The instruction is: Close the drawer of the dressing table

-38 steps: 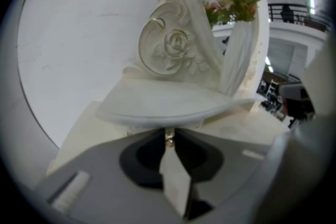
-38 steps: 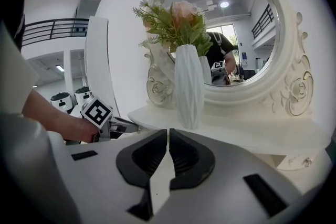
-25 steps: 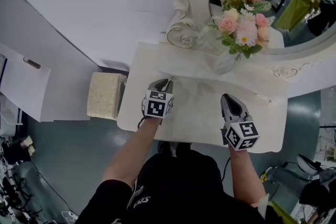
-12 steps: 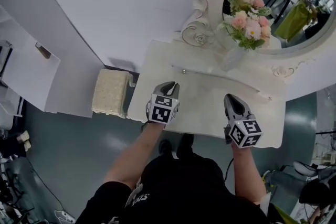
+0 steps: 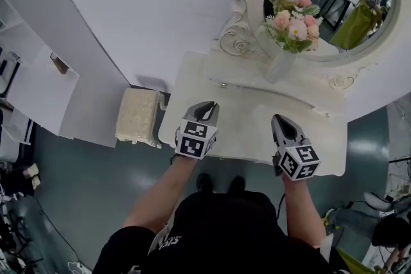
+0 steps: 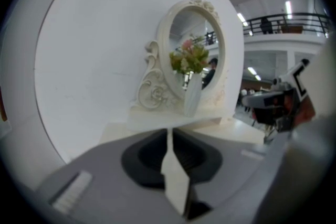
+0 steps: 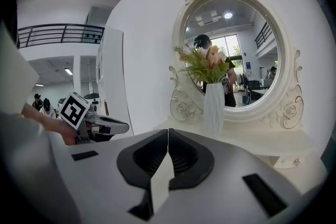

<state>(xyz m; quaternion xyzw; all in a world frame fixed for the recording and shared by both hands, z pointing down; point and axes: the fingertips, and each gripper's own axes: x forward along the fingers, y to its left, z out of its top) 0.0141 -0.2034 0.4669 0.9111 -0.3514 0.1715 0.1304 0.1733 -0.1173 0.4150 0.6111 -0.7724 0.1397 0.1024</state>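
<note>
The white dressing table (image 5: 252, 122) stands against the wall, with a round mirror (image 5: 334, 6) and a vase of pink flowers (image 5: 280, 61) on its raised back shelf. In the right gripper view a small drawer front with a knob (image 7: 293, 162) sits low on that shelf and looks flush. My left gripper (image 5: 206, 107) hovers over the table's front edge at the left. Its jaws have just been closing, and the tips (image 6: 169, 132) now meet with nothing between them. My right gripper (image 5: 280, 120) hovers over the front edge at the right, also shut (image 7: 168, 131) and empty.
A beige cushioned stool (image 5: 138, 115) stands to the left of the table. White cabinets (image 5: 38, 90) line the far left. The person's feet (image 5: 218, 184) rest on the grey-green floor just before the table.
Both grippers have drawn back from over the tabletop to its front edge and risen. The head view has lifted, so more of the mirror shows.
</note>
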